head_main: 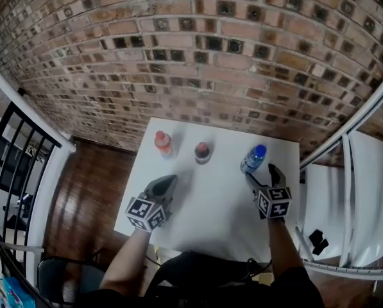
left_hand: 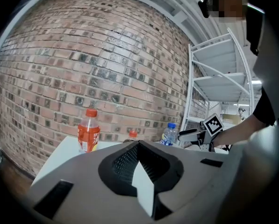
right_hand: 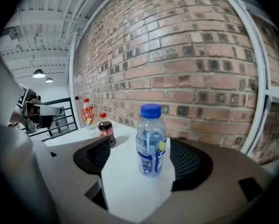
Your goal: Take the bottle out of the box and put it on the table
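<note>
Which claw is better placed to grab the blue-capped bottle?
Right. The right claw is open, with the blue-capped bottle standing untouched between its jaws. The left claw is across the table.

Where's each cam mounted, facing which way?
Head view: on the head, steeply down on white table; both forearms, left tool, right tool.
Left gripper view: on left tool, toward red brick wall; own shut jaws, right tool beyond.
Right gripper view: on right tool, at clear blue-capped plastic bottle between open jaws.
Shared: that bottle, in all three.
</note>
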The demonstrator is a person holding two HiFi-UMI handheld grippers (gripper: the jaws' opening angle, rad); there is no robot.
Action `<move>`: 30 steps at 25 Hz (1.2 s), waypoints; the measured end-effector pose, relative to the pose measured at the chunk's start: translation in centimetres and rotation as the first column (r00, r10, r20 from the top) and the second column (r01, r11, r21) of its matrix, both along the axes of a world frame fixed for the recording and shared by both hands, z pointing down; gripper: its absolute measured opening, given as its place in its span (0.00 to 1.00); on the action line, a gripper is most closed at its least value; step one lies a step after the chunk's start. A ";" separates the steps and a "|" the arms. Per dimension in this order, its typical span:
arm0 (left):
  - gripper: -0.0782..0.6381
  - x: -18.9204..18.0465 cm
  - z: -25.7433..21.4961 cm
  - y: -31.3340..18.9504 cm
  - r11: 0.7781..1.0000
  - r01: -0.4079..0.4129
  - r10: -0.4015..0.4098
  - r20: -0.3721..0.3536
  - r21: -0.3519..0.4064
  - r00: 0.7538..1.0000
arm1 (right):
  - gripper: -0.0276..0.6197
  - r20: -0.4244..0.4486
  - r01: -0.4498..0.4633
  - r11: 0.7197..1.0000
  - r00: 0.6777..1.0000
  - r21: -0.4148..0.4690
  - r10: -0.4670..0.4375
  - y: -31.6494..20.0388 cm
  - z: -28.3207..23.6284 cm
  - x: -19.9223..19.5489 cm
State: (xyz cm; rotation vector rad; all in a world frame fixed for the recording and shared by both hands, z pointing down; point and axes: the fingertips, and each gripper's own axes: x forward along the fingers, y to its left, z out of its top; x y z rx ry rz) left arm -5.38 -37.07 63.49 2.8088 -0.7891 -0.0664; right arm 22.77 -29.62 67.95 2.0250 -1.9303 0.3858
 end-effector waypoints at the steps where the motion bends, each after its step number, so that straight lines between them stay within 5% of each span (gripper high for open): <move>1: 0.11 -0.4 -0.2 0.4 1.000 -0.010 0.010 -0.011 0.005 1.000 | 0.67 -0.005 -0.007 1.000 1.000 0.006 0.007 0.9 -0.4 -0.6; 4: 0.11 -1.8 -1.3 2.1 0.998 -0.043 0.045 -0.046 0.034 0.998 | 0.67 -0.020 -0.055 0.997 0.998 0.045 0.056 4.3 -2.2 -2.5; 7: 0.11 -3.4 -2.6 4.3 0.995 -0.078 0.083 -0.073 0.069 0.994 | 0.43 0.004 -0.124 0.978 0.992 0.166 0.125 8.4 -6.0 -5.0; 15: 0.11 -10.0 -5.3 10.8 0.984 -0.137 0.154 -0.152 0.118 0.976 | 0.29 0.064 -0.153 0.917 0.988 0.369 0.139 18.5 -12.9 -14.9; 19: 0.11 -12.5 -7.2 14.8 0.971 -0.183 0.209 -0.176 0.157 0.962 | 0.05 0.090 -0.182 0.879 0.983 0.440 0.158 23.5 -15.2 -18.6; 24: 0.11 -14.7 -9.0 18.4 0.956 -0.214 0.254 -0.200 0.199 0.946 | 0.05 0.148 -0.180 0.836 0.982 0.518 0.120 28.0 -17.4 -21.3; 30: 0.11 -15.5 -10.4 21.6 0.943 -0.257 0.305 -0.237 0.212 0.922 | 0.05 0.114 -0.141 0.846 0.989 0.514 0.096 30.2 -19.1 -23.2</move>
